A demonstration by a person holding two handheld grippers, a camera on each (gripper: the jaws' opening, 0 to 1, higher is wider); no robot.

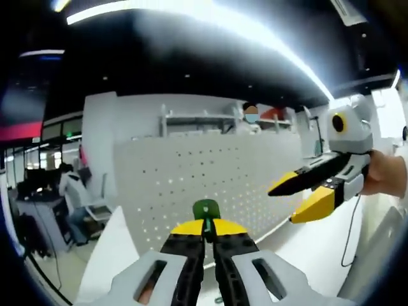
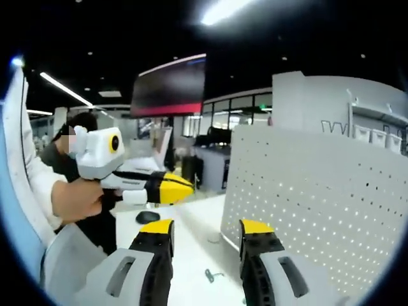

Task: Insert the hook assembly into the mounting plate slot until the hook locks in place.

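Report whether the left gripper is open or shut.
Shut. In the left gripper view the left gripper has its yellow tips together, clamped on a green hook piece in front of the pegboard.

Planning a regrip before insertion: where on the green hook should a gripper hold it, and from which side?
Keep the hold low on the green hook, as the left gripper has it now: jaws shut on its base, rounded top free above the yellow tips. Probably approach from behind, away from the pegboard, so the free end faces the holes. Its finer shape is too blurred to tell.

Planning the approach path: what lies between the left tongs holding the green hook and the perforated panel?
In the left gripper view, the stretch from the left tongs and green hook to the perforated panel is bare; the right tongs hover off to one side.
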